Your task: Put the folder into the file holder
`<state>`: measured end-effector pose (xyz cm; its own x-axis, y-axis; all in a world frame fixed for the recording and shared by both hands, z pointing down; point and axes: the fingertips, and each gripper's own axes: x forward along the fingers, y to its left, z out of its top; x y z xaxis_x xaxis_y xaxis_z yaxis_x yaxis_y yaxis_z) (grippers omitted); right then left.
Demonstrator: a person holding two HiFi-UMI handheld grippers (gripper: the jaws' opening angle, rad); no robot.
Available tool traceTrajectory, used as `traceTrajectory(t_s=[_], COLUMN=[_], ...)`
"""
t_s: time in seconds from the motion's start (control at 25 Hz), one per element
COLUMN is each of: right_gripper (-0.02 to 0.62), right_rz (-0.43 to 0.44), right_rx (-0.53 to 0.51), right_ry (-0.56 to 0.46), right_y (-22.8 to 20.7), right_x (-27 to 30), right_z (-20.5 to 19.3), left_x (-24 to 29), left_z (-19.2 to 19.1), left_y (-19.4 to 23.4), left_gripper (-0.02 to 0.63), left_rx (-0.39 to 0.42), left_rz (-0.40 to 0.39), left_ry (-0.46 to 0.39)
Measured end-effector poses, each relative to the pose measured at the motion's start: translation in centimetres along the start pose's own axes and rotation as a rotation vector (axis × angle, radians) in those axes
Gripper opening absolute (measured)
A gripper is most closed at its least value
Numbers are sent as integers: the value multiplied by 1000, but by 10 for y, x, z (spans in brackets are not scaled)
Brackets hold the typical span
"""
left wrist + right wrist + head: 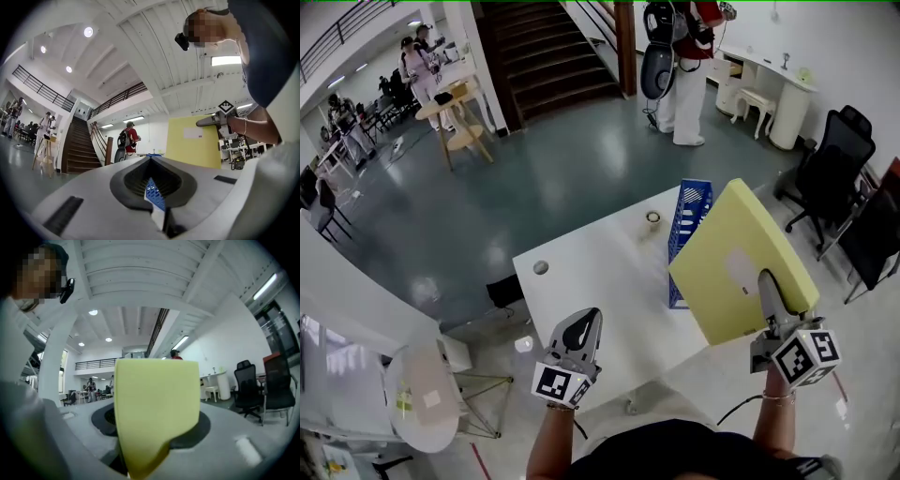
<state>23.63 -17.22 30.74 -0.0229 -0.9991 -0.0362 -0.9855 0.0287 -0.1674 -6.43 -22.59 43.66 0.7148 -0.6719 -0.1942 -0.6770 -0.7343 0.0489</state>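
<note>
The flat pale-yellow plastic folder [739,253] is up in the air on the right, pinched at its near edge by my right gripper [767,286]. It's right by the blue mesh file holder [688,225] on the white table [591,281]. So I'd say it's picked up but not slotted in yet, and my left gripper [584,323] is closed on nothing near the table's near edge.

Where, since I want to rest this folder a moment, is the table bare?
The white table is bare across its middle, between the small round disc and the blue file holder, down to the left tongs. It is crowded at the far right: small roll, holder and the raised yellow folder bunch together.
</note>
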Motion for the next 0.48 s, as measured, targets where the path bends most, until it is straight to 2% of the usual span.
traceTrajectory(t_s=[0.16,0.48], right_gripper=[236,237], right_rz=[-101,-210], right_rx=[30,-30], right_ry=[-27,-11], right_y=[-14,-28], right_x=[11,46], right_z=[4,0], left_x=[2,-4], left_z=[-1,-5], left_y=[-7,-3], left_gripper=[-2,-3], left_rx=[9,22], left_rz=[-10,21], left_ry=[2,8])
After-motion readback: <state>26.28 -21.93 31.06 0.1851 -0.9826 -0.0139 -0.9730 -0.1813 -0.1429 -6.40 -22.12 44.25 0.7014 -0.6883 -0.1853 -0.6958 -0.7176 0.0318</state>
